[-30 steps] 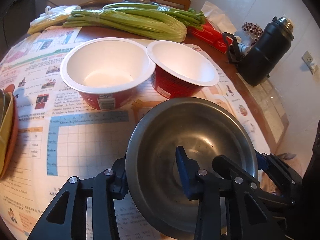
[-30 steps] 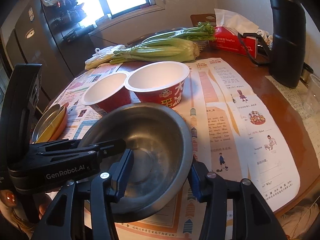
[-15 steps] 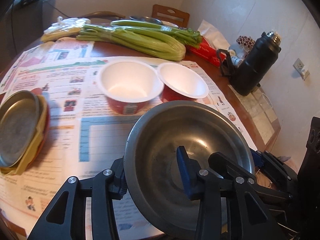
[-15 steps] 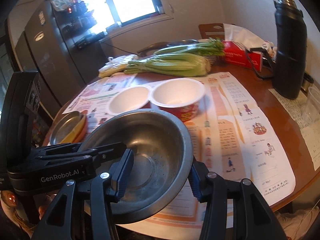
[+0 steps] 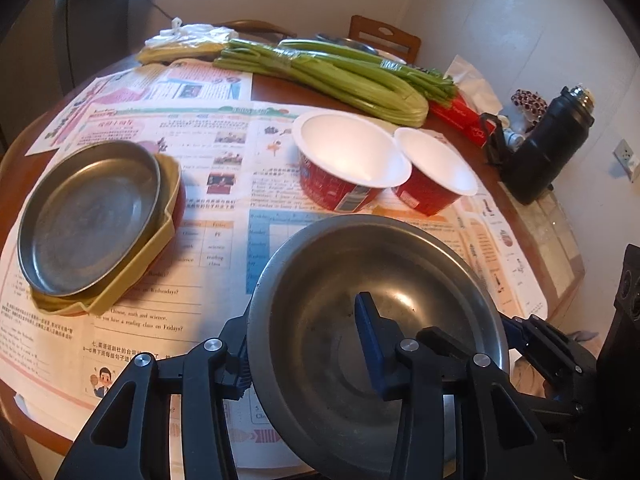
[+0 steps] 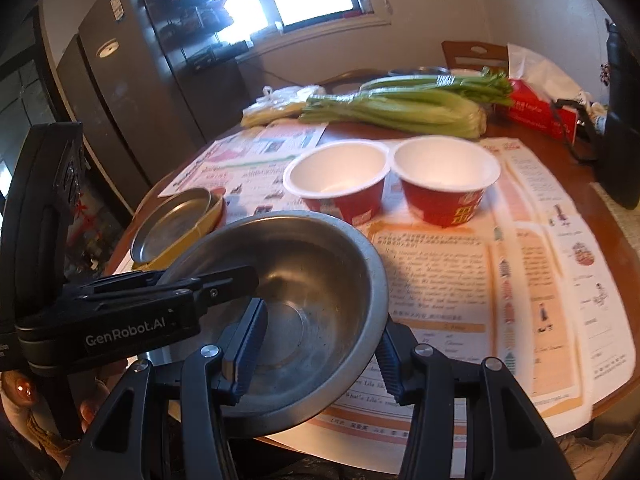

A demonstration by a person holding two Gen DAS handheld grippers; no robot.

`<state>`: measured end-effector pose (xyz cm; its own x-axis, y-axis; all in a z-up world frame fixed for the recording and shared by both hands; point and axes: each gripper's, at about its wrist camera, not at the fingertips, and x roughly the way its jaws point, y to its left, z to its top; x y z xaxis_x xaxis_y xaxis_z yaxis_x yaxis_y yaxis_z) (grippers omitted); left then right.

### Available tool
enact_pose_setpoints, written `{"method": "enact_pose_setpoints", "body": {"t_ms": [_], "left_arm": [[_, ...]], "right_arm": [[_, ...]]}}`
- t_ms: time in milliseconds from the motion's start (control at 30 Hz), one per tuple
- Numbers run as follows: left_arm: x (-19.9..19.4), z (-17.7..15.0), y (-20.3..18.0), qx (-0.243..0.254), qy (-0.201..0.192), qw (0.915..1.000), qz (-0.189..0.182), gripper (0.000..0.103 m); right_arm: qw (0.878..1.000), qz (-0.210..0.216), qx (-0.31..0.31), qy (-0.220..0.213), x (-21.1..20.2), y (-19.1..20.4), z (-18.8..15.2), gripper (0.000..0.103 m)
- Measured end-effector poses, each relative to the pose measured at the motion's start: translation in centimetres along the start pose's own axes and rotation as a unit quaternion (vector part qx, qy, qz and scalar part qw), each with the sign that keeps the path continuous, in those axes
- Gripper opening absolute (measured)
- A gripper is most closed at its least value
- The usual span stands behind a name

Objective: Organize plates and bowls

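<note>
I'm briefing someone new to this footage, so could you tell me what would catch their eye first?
The steel bowl fills the foreground, pinched at opposite rims by the left gripper and the right gripper. Behind it stand two red paper bowls touching rim to rim; a stack of plates sits at the table's left.

Celery [image 5: 336,76], black flask [image 5: 544,148], tissue box [image 6: 536,114] on newspaper [image 5: 216,168].

Bare newspaper sheets [image 5: 224,280] lay open between the stacked metal plate on its yellow dish [image 5: 88,216] and the two red paper bowls with white insides [image 6: 392,176], which touched rim to rim. Behind the bowls a long bundle of green celery [image 5: 332,74] barred the way, and the black flask [image 5: 540,156] stood well to the right.
</note>
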<state>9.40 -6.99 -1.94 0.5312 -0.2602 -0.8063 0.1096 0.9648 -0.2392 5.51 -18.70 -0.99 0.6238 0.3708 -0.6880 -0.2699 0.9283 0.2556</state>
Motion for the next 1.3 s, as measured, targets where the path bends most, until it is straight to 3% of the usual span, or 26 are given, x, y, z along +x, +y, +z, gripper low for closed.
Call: {"method": "enact_pose_setpoints", "body": {"t_ms": [500,1300], "left_arm": [[3.2,-0.5,0.2,0.005,0.023,0.9996,0.015,0.045],[1.4,-0.1,0.6,-0.005,-0.008,0.9998,0.02,0.048]], "right_arm": [[1.0,-0.004,0.008,0.016,1.9,-0.7,-0.8,0.052],[0.999,0.006,0.037,-0.006,0.9,-2.4,-0.5,0.052]]}}
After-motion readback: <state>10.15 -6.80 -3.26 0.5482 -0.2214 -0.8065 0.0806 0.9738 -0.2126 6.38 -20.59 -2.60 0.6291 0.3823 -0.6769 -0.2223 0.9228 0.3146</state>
